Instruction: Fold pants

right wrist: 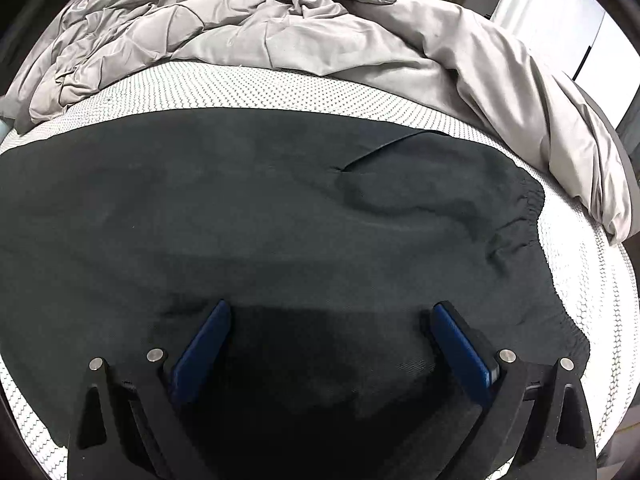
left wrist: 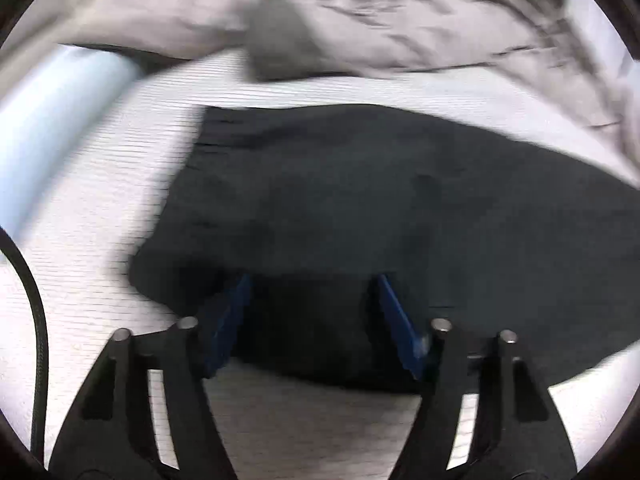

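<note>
Where the dark pants (right wrist: 280,220) are spread flat on the white patterned mattress (right wrist: 280,84), both tools are found directly over the cloth. In the right wrist view, the right gripper (right wrist: 330,320) is seen with its blue pads (right wrist: 200,356) set wide apart and nothing pressed between them; the fabric lies under and ahead of the jaws, and the elastic waistband (right wrist: 524,216) is found off to the right of that tool. The long axis of the garment is judged to run across the view, from the waistband on the right toward the legs on the left. In the blurred left wrist view, the left gripper (left wrist: 314,288) is seen at the near edge of the pants (left wrist: 360,200), its jaws partly drawn together but still parted, with dark cloth lying between them; whether the pads press on it cannot be told. The leg end is judged nearer the left hand, the waist nearer the right. Farther back, a rumpled grey duvet (right wrist: 248,36) is heaped along the far side of the bed.
</note>
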### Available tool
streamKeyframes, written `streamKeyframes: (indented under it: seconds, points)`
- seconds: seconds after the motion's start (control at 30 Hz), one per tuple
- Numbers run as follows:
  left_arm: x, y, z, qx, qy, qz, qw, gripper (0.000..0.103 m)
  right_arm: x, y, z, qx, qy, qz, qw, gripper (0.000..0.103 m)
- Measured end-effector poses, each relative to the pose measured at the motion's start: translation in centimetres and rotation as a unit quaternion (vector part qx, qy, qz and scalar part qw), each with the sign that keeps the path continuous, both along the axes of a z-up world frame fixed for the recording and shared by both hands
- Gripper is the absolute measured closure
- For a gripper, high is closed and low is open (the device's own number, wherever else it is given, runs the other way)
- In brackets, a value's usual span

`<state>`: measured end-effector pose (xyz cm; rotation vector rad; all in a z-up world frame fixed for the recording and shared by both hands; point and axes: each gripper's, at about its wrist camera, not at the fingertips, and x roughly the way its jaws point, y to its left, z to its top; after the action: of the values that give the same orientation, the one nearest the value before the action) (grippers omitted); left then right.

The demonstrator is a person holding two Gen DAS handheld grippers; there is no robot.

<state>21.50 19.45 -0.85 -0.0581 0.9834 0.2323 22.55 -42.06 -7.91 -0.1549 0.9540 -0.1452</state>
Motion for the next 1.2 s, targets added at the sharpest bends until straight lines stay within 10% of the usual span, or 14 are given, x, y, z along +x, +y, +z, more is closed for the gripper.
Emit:
streamKeyframes:
  seconds: [0.07, 0.13, 0.33, 0.5, 0.63, 0.9, 1.07, 1.2]
  points:
    - [-0.7, 2.3, 0.3, -0.022, -0.008, 0.037, 0.999, 0.078, -0.1, 0.1, 0.0, -0.002, 0.0, 0.0, 1.0, 0.002]
    - [-1.2, 3.6, 0.5, -0.053, -0.025, 0.065, 0.9962, 0.086, 0.0, 0.2, 0.1, -0.006, 0.0, 0.0, 1.0, 0.002]
    - [-0.1, 0.8, 2.1, -0.144, -0.057, 0.0, 0.9879, 0.085, 0.3, 0.6, 0.4, -0.014, -0.001, -0.001, 1.0, 0.002]
    - [3.5, 0.1, -0.8, -0.113, -0.016, 0.035, 0.9929, 0.085, 0.3, 0.8, 0.3, -0.018, -0.004, -0.002, 1.0, 0.002]
    - [2.1, 4.2, -0.5, -0.103, -0.048, 0.157, 0.981, 0.091, 0.2, 0.4, 0.1, -0.005, -0.004, -0.002, 1.0, 0.002]
    - [0.6, 0.1, 1.1, -0.142, -0.049, 0.085, 0.985, 0.089, -0.2, 0.2, 0.2, 0.008, -0.005, 0.007, 1.0, 0.002]
    - [-0.7, -9.1, 4.0, -0.128, -0.066, -0.024, 0.9893, 0.029, -0.6, -0.4, 1.1, 0.05, -0.018, -0.009, 0.999, 0.002]
    - [-0.1, -18.9, 4.9, -0.114, -0.049, -0.168, 0.978, 0.016, -1.2, 3.2, 2.1, 0.047, -0.032, 0.075, 0.996, 0.002]
